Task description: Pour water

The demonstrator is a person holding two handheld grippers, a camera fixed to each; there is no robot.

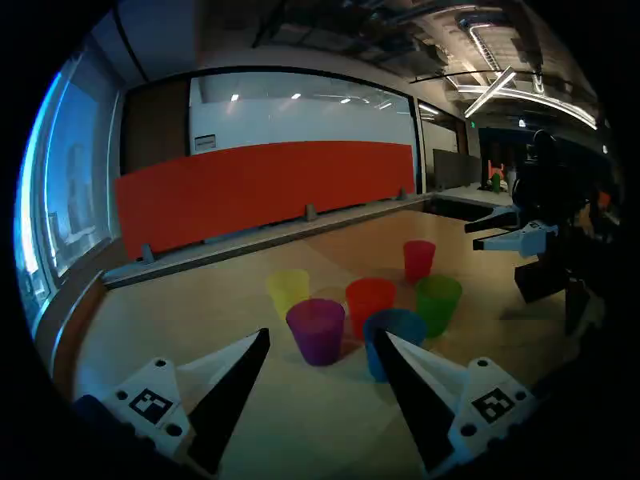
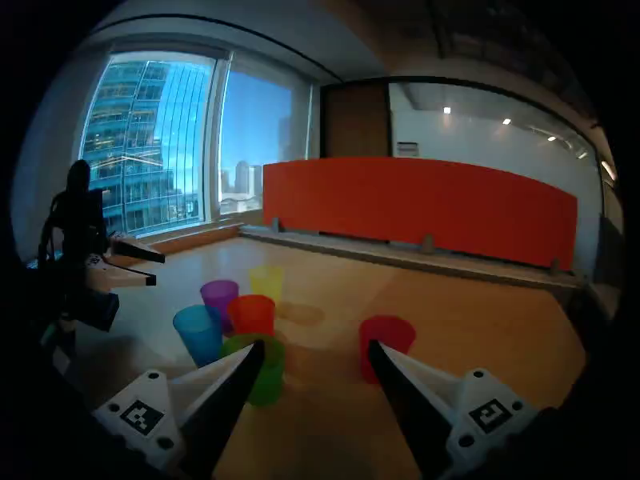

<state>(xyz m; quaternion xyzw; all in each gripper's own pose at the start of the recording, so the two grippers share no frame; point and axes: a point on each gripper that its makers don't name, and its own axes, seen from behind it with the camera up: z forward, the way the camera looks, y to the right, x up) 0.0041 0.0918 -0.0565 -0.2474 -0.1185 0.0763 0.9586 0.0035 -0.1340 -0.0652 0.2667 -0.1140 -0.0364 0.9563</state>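
Six plastic cups are set on the wooden bench (image 1: 200,320), near the middle of the left gripper view. The purple cup (image 1: 316,330) and the blue cup (image 1: 392,328) are placed at the front, close side by side. Just behind them the yellow cup (image 1: 288,290), the orange cup (image 1: 370,298) and the green cup (image 1: 438,302) are lined up, yellow at the left and green at the right. The red cup (image 1: 418,259) is set farther back, a little apart from the rest. All the cups are stood upright. Whether water is in them cannot be told.

The left hand-held gripper (image 1: 320,334) is seen at the bottom of its own view. Its two fingers are spread wide, and the purple and blue cups are seen past the gap. No cup is touched by it.

The right hand-held gripper (image 1: 472,237) is seen at the right of that view, held up above the bench. In the right gripper view its fingers are spread wide at the bottom, with the green cup (image 2: 272,376) by the left finger and the red cup (image 2: 390,332) by the right one.

An orange wall board (image 1: 264,188) is seen behind the bench, and a big window (image 2: 152,144) is seen at the upper left of the right gripper view
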